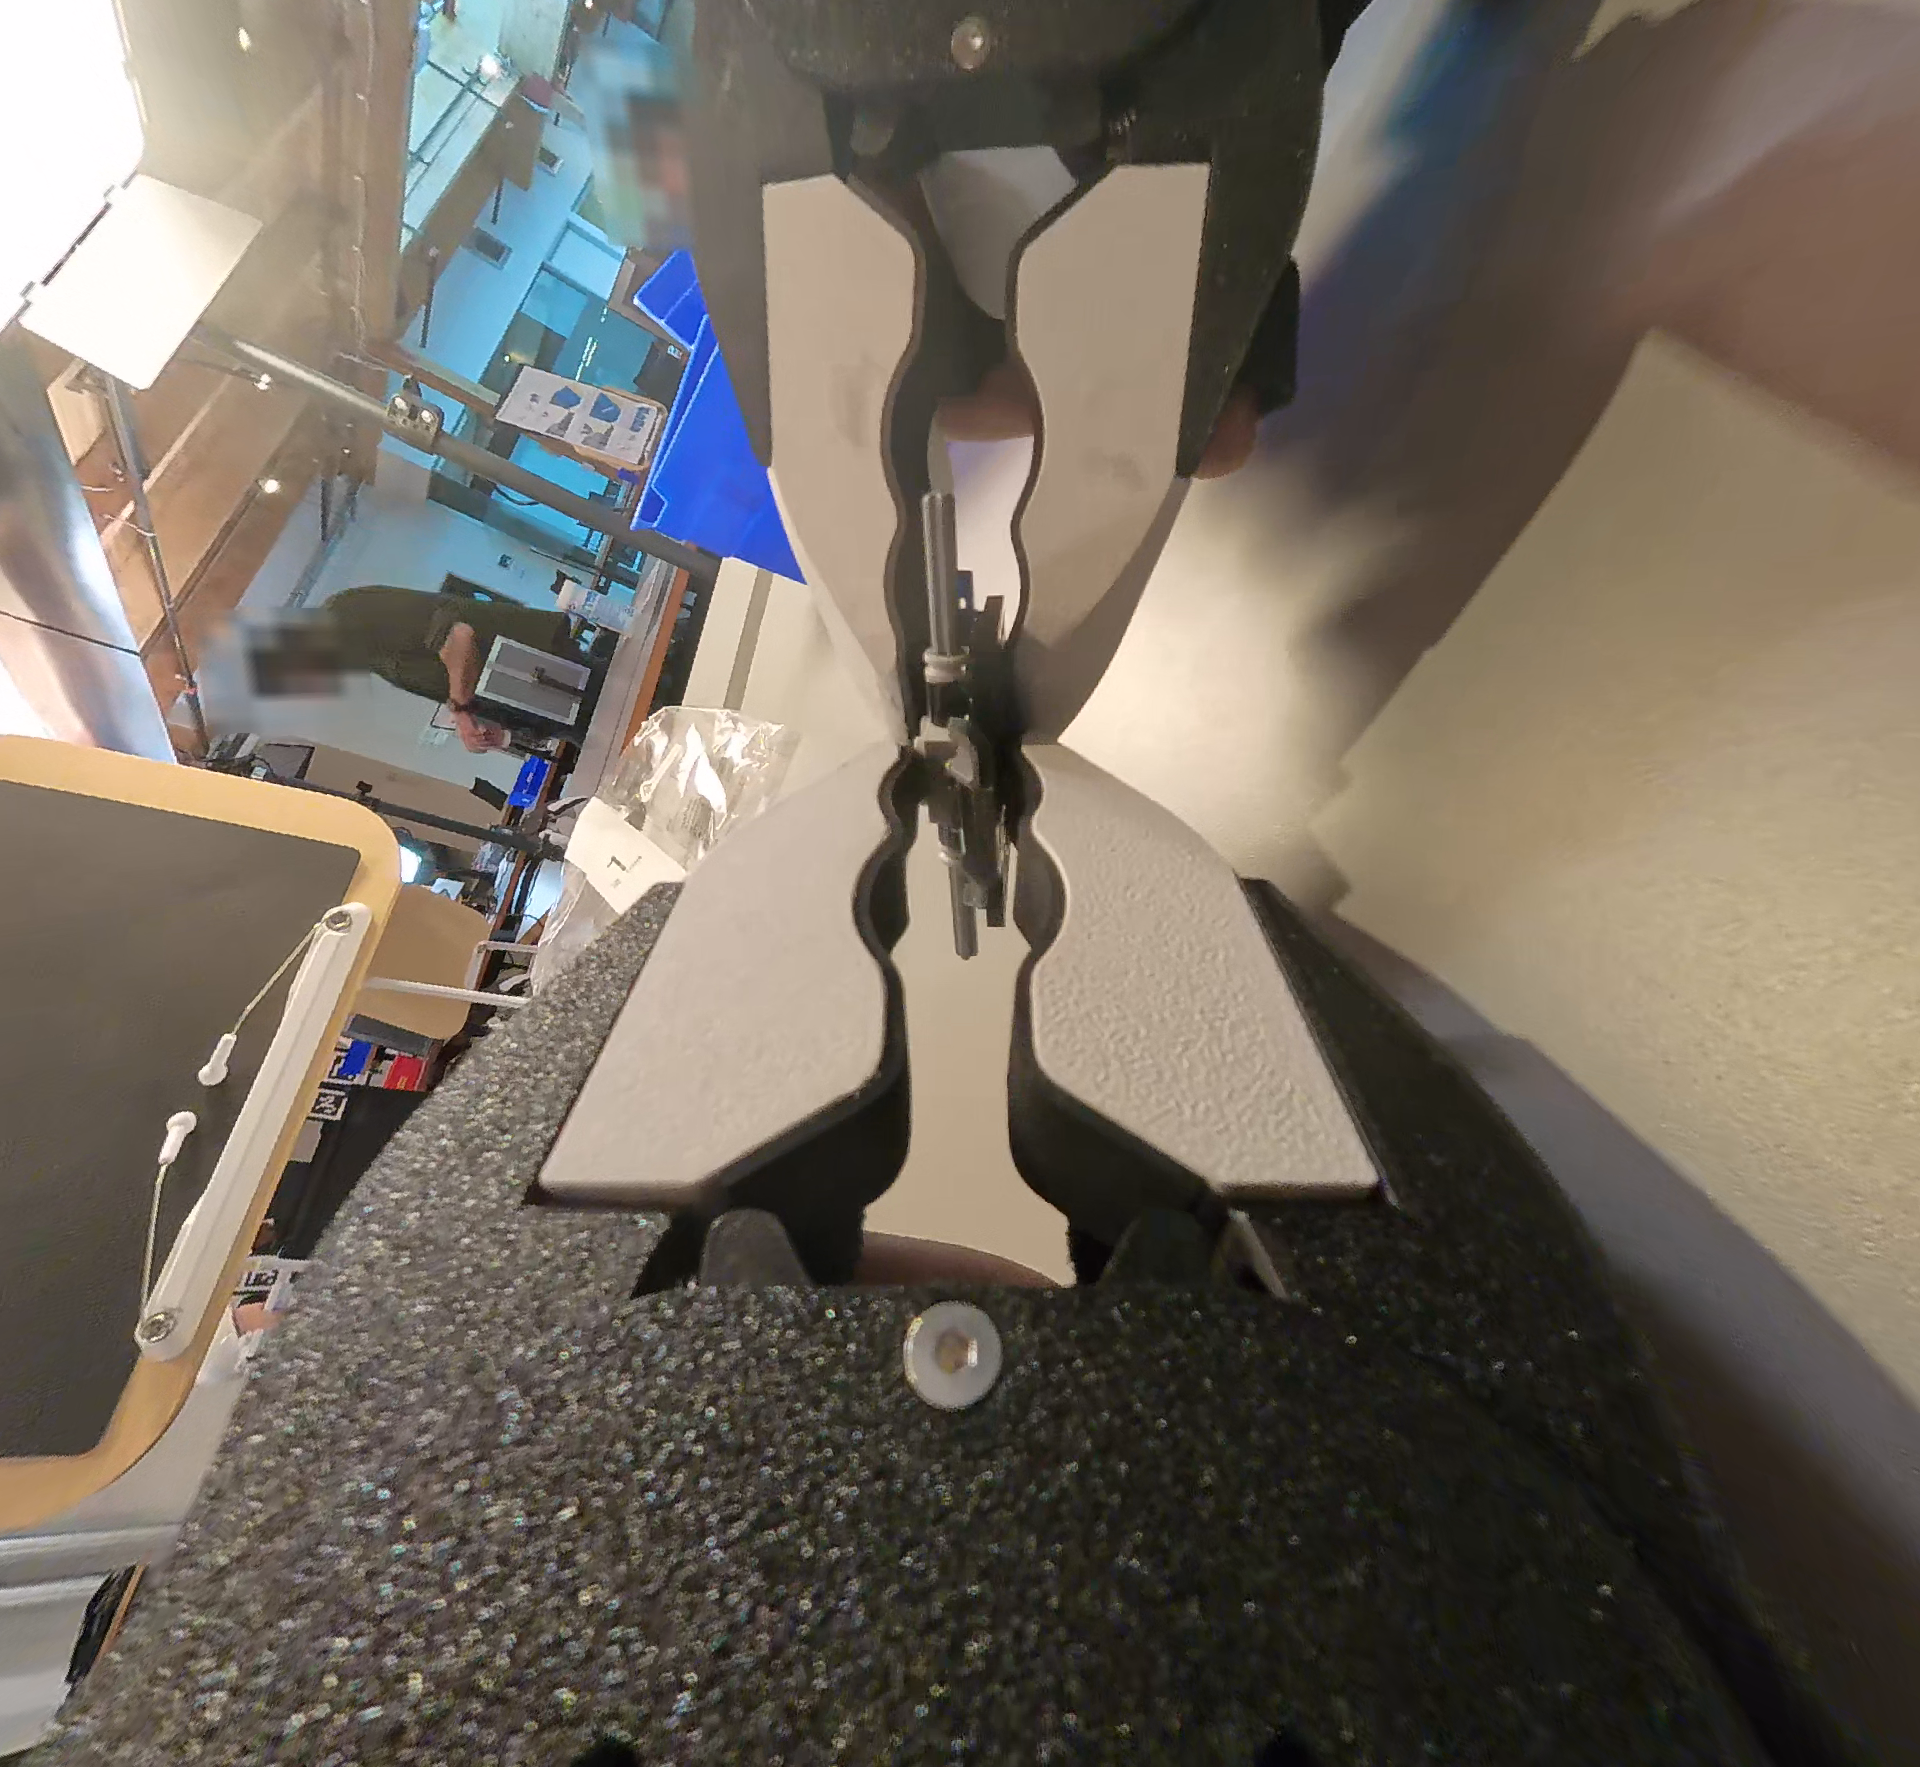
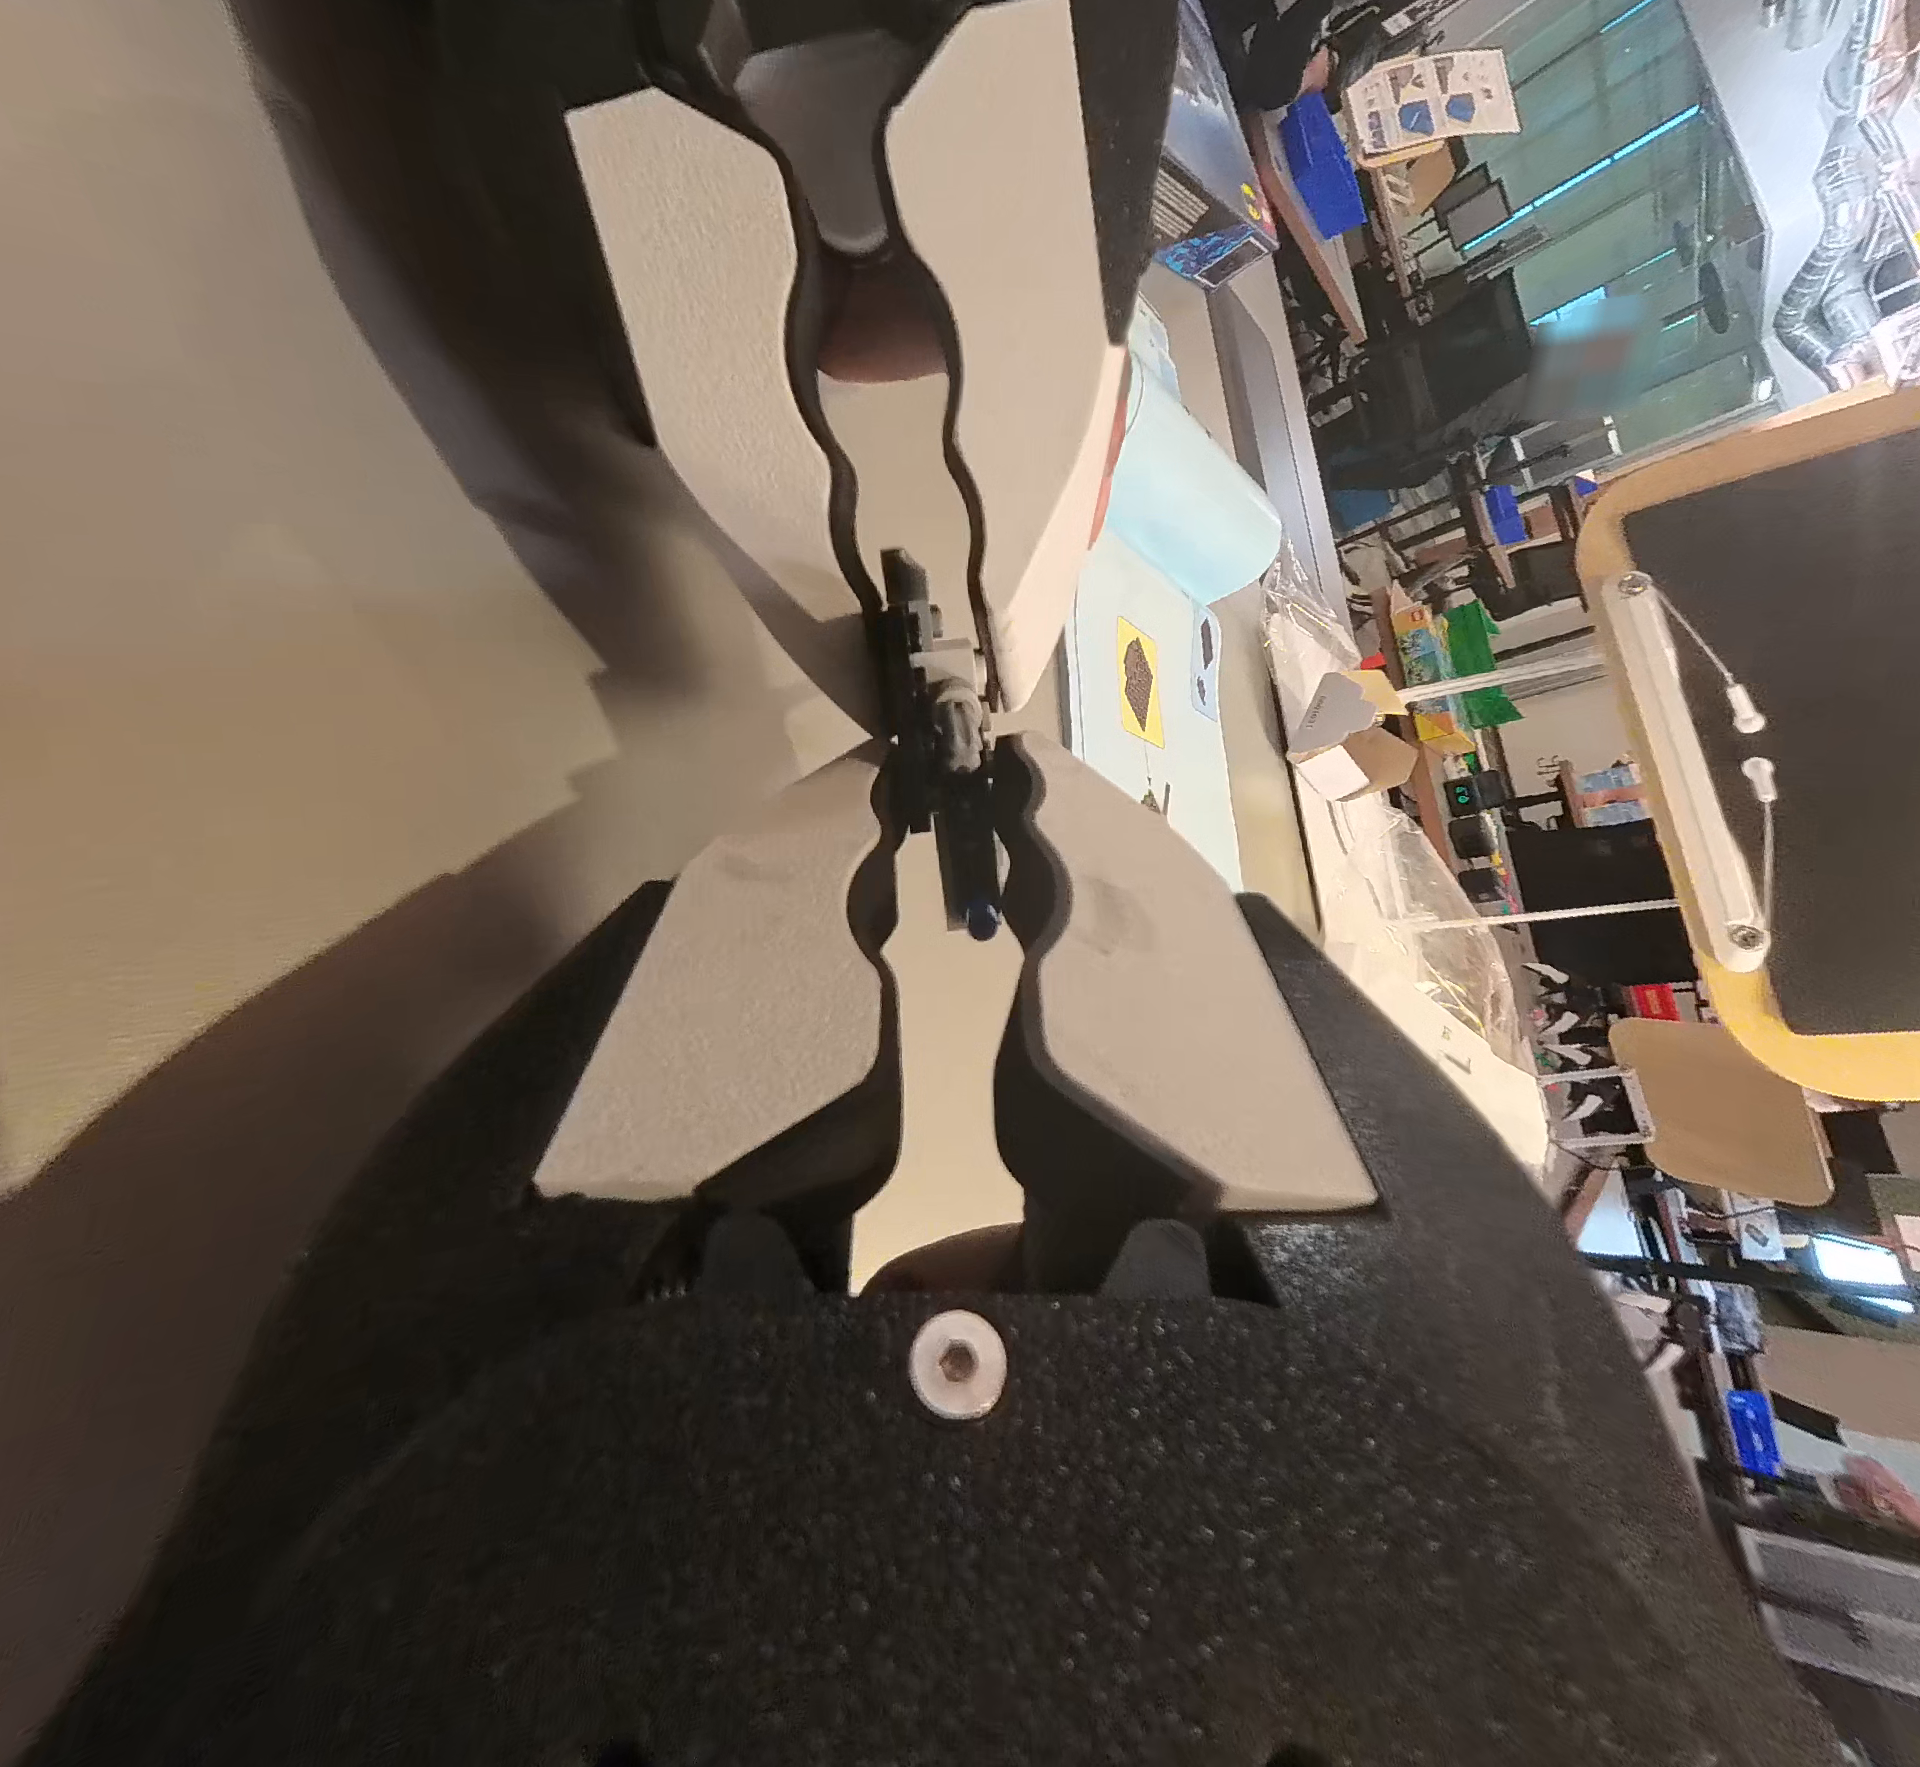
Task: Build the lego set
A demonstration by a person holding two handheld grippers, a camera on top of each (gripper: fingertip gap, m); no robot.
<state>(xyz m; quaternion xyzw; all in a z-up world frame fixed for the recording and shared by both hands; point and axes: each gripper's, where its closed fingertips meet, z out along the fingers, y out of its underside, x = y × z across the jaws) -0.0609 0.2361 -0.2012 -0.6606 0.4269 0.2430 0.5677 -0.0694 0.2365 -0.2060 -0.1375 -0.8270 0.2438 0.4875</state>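
Note:
My two grippers meet tip to tip over a pale table [image 1: 1621, 886]. A small black and grey brick assembly [image 1: 985, 683] sits between both pairs of tips. A thin grey axle [image 1: 938, 574] runs through it along the fingers. My left gripper [image 1: 961, 777] is shut on the assembly's near end. The right gripper [image 1: 961, 720] comes from the top and is shut on the other end. In the right wrist view my right gripper [image 2: 945, 767] clamps the same black assembly [image 2: 902, 678], a blue pin [image 2: 979, 922] poking out toward me. The left gripper [image 2: 932, 715] grips it from above.
A black board with a wooden rim and a white bar [image 1: 156, 1094] stands at the left, also in the right wrist view [image 2: 1766, 678]. Clear plastic bags [image 1: 686, 782] and a light blue booklet [image 2: 1174, 657] lie on the table. A blue bin [image 1: 707, 408] and a person [image 1: 436, 637] are behind. My two grippers' fingertips are within a few centimetres of each other.

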